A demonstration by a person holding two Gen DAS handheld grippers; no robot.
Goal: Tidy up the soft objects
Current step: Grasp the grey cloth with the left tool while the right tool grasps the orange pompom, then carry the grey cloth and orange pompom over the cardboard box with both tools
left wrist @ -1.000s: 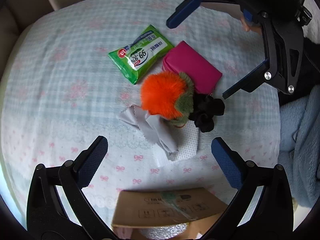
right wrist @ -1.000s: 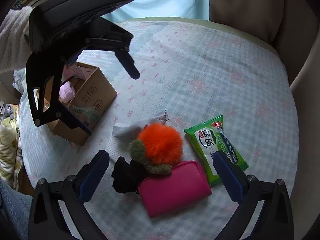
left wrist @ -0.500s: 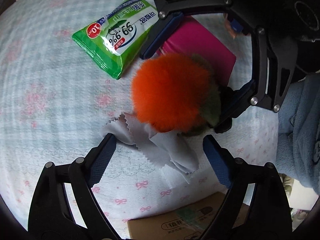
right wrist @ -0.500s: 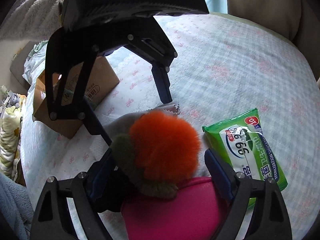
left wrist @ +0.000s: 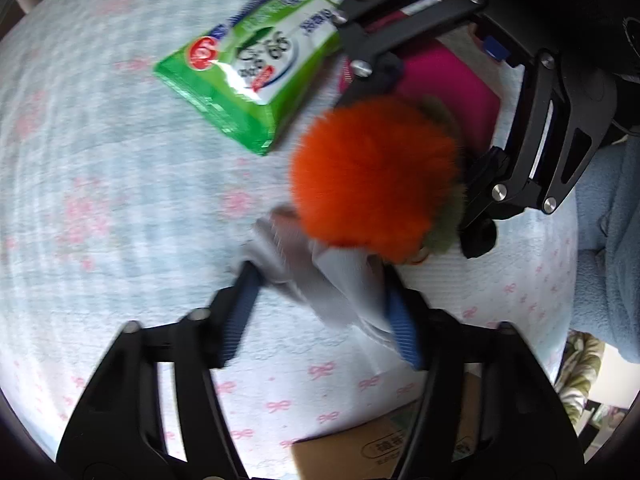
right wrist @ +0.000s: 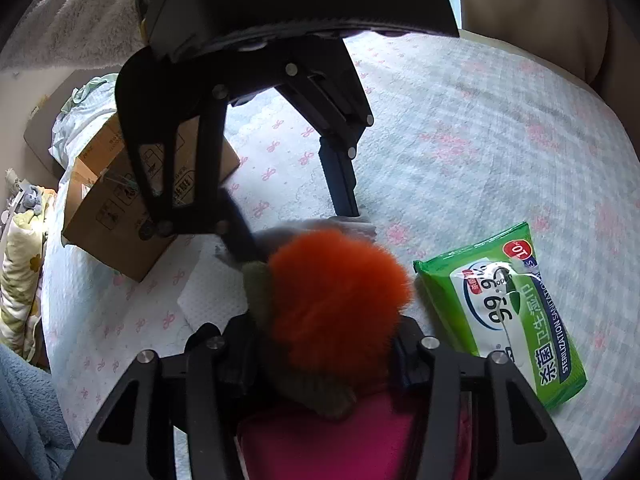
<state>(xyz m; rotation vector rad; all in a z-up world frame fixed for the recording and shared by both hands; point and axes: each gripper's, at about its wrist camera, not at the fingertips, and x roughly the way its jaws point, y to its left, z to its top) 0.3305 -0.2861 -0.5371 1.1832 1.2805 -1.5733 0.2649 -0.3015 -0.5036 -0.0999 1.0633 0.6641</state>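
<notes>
An orange fluffy pom-pom with an olive-green part (left wrist: 376, 176) (right wrist: 336, 300) lies on the bed over a grey cloth (left wrist: 320, 276) (right wrist: 312, 226) and a white cloth (right wrist: 212, 296). My left gripper (left wrist: 320, 304) has its fingers closed in on the grey cloth, pinching it just below the pom-pom. My right gripper (right wrist: 320, 344) has its fingers pressed against both sides of the pom-pom. A pink pouch (left wrist: 448, 76) (right wrist: 352, 432) and a black scrunchie (left wrist: 478, 236) lie beside it.
A green wet-wipes pack (left wrist: 252, 68) (right wrist: 504, 312) lies on the pale checked bedcover (left wrist: 100, 200). An open cardboard box (right wrist: 120, 208) (left wrist: 400, 452) stands near the bed's edge. A light blue blanket (left wrist: 604, 240) lies at the right.
Both grippers moved in on the pile and closed: the left on the grey cloth, the right around the orange pom-pom. The view is blurred with motion.
</notes>
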